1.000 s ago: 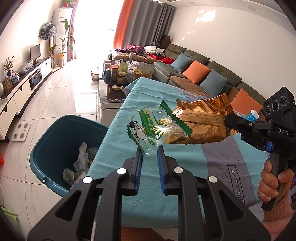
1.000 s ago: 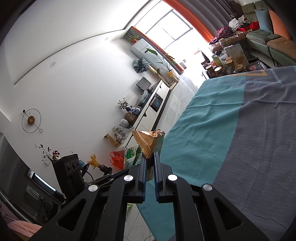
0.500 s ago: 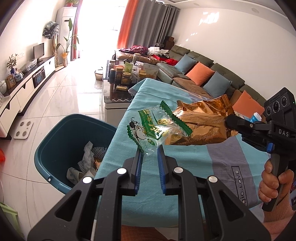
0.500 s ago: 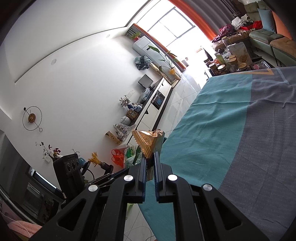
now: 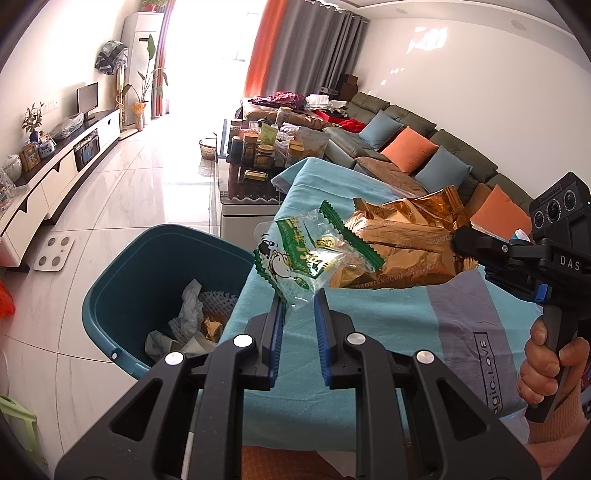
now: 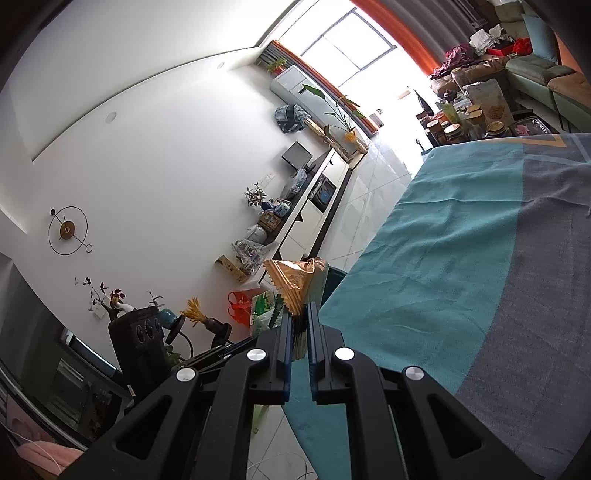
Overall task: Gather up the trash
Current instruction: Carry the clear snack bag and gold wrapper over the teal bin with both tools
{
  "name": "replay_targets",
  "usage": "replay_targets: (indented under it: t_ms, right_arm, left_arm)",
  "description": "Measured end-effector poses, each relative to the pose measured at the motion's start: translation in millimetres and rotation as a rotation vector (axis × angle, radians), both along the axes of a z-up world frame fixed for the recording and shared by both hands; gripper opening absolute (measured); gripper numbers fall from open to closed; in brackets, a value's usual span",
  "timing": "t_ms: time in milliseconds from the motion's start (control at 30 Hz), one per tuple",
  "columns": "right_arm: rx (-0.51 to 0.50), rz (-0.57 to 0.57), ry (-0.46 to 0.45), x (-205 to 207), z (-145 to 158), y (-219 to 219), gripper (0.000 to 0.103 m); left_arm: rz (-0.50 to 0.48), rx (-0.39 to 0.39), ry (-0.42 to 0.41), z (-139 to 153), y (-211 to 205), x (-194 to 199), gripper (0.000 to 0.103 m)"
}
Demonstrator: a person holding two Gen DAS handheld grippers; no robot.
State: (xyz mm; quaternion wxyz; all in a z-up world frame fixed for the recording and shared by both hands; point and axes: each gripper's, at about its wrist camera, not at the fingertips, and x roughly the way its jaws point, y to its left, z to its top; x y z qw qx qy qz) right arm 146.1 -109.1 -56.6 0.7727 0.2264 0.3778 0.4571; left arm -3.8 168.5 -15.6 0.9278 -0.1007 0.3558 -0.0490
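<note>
Shift since earlier: teal bin [image 5: 155,258] nearer. Left gripper [image 5: 299,306] pinches green wrapper [image 5: 295,254], right gripper [image 6: 300,321] clamps gold bag [image 5: 402,251] — both above the tablecloth [image 5: 369,321]. Risk: released early, trash misses bin.

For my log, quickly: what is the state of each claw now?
Left claw: closed on the clear plastic wrapper with green print.
Right claw: closed on the crinkled gold foil bag.

White walls; glossy tiled floor [image 5: 140,192]. Bright window [image 5: 210,33] at 12 o'clock, sofa [image 5: 413,147] at 2 o'clock, TV cabinet [image 5: 55,173] at 9 o'clock.
</note>
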Motion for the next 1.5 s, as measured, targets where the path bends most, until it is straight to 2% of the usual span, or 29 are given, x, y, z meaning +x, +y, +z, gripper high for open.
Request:
replay_targets:
  t_ms: [1500]
  right_arm:
    - [-0.038, 0.103, 0.003, 13, -1, 64, 0.006]
  left_arm:
    - [0.135, -0.011, 0.02, -9, 45, 1, 0.017]
